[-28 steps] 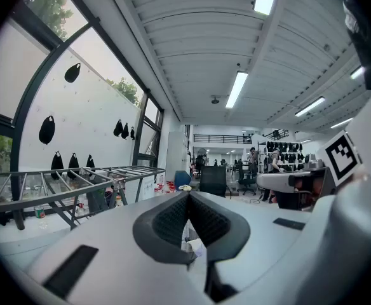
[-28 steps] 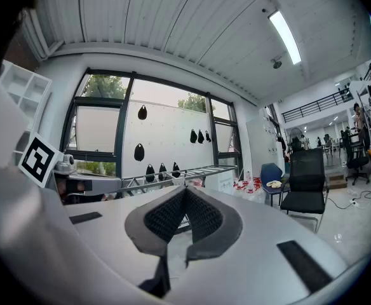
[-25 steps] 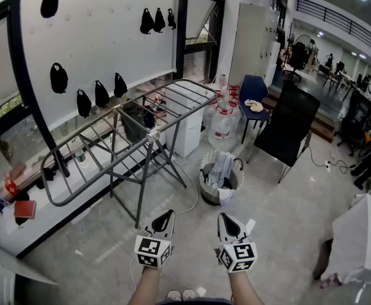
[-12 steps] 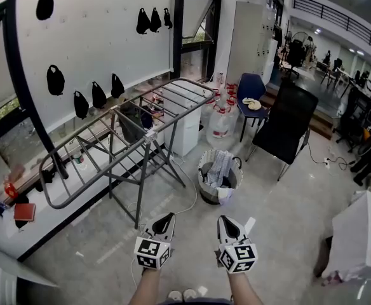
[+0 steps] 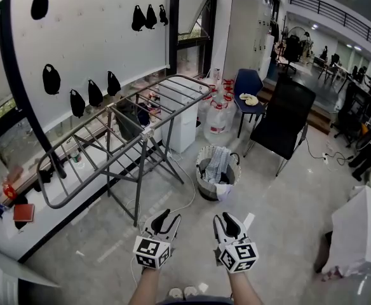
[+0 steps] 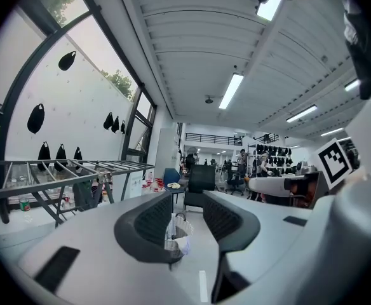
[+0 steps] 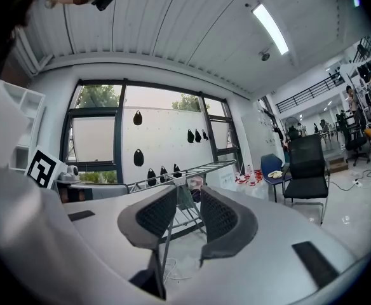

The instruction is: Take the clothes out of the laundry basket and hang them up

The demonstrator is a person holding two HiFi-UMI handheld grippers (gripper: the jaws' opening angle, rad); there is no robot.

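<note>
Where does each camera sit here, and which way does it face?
Head view: on the person's head, looking down at drying rack and laundry basket; forearms, left hand-held gripper and right hand-held gripper show.
Left gripper view: on the left hand-held gripper, facing the laundry basket; its jaws, just opened, empty.
Right gripper view: on the right hand-held gripper, facing the drying rack; its jaws, just opened, empty.
All share the drying rack.

You have no words, numbers or brand names here that can be read. The only printed signs are black-and-white square marker patterns, one set on the white cube (image 5: 152, 251) of your left gripper (image 5: 171, 216) and one on the matching white cube (image 5: 237, 257) of your right gripper (image 5: 223, 216).
</note>
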